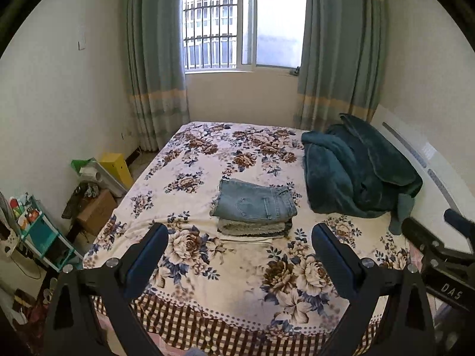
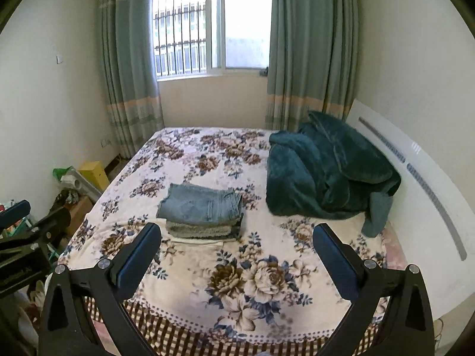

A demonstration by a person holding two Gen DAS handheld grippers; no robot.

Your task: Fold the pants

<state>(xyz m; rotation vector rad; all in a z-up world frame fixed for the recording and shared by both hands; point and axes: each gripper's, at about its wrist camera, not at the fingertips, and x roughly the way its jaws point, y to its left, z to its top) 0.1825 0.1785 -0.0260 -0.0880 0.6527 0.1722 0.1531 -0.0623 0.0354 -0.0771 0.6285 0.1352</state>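
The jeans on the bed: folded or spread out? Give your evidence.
Folded. The jeans form a compact rectangle, back pocket up, topping a small stack of folded clothes on the floral bedspread.

"DAS" — on right tool [image 1: 445, 267]

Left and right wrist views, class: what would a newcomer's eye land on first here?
Probably the folded jeans topping a small stack mid-bed, on the floral bedspread. Next, the rumpled teal blanket heaped to their right by the headboard. Both grippers, left gripper and right gripper, hang open and empty.
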